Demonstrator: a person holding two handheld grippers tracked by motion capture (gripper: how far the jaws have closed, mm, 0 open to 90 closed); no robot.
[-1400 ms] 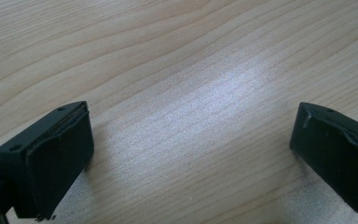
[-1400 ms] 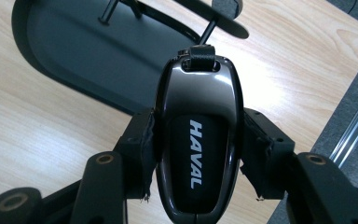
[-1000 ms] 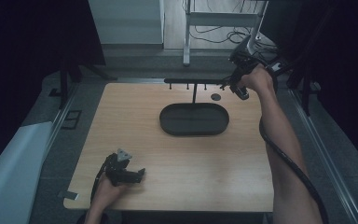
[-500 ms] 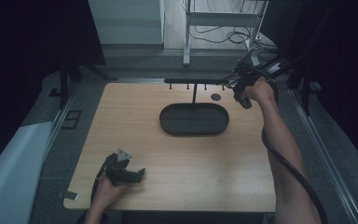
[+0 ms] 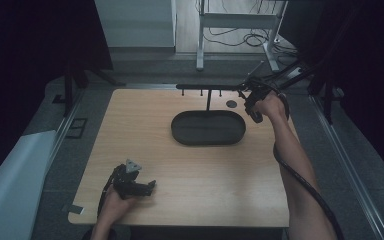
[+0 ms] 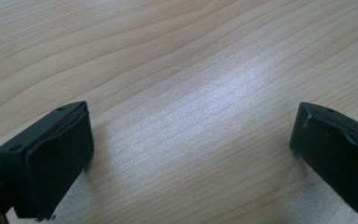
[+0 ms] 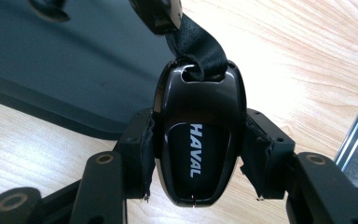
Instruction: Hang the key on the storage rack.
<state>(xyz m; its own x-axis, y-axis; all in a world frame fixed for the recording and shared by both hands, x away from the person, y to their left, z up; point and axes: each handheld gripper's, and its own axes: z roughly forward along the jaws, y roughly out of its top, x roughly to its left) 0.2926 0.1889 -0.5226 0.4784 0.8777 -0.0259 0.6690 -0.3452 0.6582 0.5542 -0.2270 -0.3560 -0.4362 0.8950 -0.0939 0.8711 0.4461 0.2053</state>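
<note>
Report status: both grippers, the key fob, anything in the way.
Right gripper shut on the black key fob, strap above, by the black tray. Left gripper open over bare table. Hook rack close to the right hand.

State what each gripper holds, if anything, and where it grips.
The right tongs clamp a glossy black HAVAL key fob by its two side edges, its black strap running upward. The left tongs stand open over the wooden table, holding nothing.

Left gripper (image 6: 191, 154) low, jaws wide — right gripper (image 7: 198, 154) seemingly raised, jaws clamped.
</note>
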